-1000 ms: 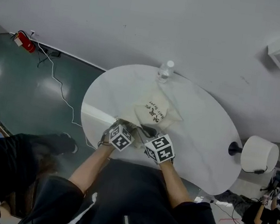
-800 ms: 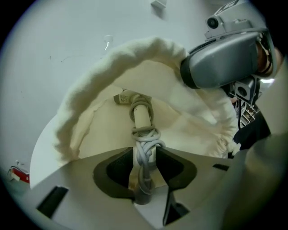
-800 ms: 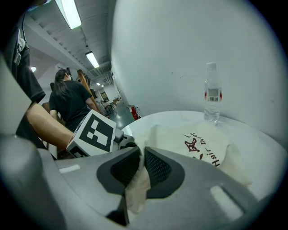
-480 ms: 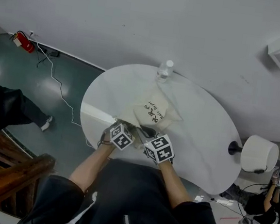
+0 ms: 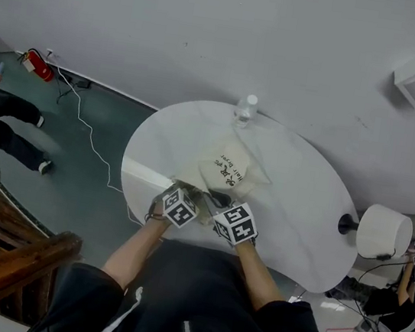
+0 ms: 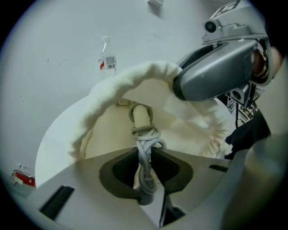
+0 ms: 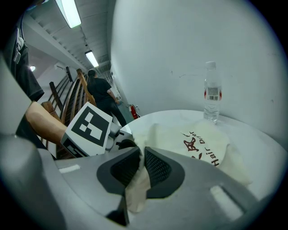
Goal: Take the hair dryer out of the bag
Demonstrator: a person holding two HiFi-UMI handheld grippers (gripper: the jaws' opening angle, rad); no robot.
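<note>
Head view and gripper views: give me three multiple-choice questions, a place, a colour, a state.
1. Where does the water bottle stand? A on the floor; B on the table beyond the bag; C inside the bag.
2. The bag's colour? A cream; B blue; C black.
3. The left gripper, its jaws? A open, empty; B shut on the bottle; C shut on the hair dryer's cord.
Answers: B, it stands at the far rim; A, pale cloth; C, just closed, they pinch the coiled cord.

Cream bag (image 5: 226,170), water bottle (image 5: 245,109), white table (image 5: 302,206)
</note>
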